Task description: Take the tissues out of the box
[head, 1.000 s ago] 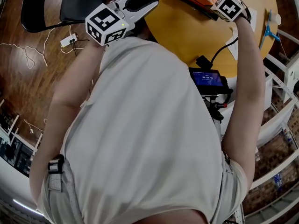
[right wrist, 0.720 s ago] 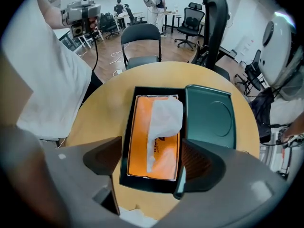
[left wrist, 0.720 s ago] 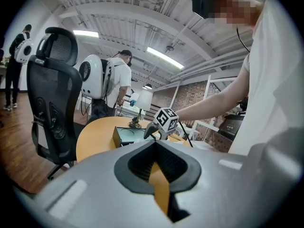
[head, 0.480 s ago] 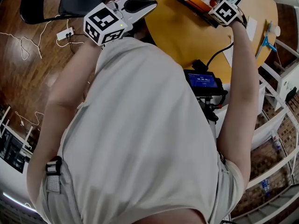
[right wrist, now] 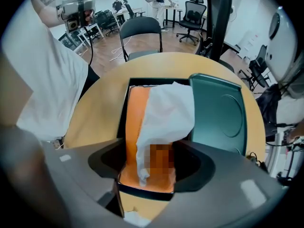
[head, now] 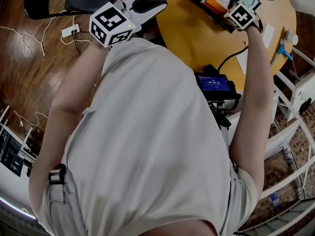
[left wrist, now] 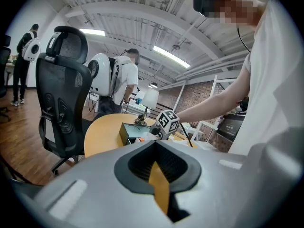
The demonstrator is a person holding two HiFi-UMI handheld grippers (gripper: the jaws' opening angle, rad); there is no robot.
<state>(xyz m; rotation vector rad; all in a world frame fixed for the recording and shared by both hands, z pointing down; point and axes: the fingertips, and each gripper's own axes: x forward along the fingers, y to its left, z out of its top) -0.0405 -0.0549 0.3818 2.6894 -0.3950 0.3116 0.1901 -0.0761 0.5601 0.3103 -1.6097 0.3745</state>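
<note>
Writing: both gripper cubes carry black-and-white square markers. The blue screen (head: 215, 84) on a black device at the near edge of the surface shows pale digits, too small to read.

Over the box, the right gripper (right wrist: 151, 172) points down. Its fingers stand partly apart and have just been closing. The crumpled white tissue (right wrist: 166, 113) rises from the orange tissue pack (right wrist: 135, 122) inside the open black box (right wrist: 122, 113), with its lower end between the fingers. The pads seem clear of it, though the view is poor there. A dark green lid (right wrist: 221, 113) lies open at the box's right.

By the left edge of the surface, the left gripper (head: 162, 3) has its fingers closed together, with nothing in them.

Surface: round yellow-tan wooden surface (head: 187, 28). The box sits toward its far side, with bare wood left of it and nearer. A white paper sheet (head: 268, 33) lies by the right edge.

Room: dark wood floor (head: 29, 82), white power strip (head: 70, 32), black mesh office chair (left wrist: 61, 103) left of the surface, brick wall (left wrist: 190, 96) far off.
</note>
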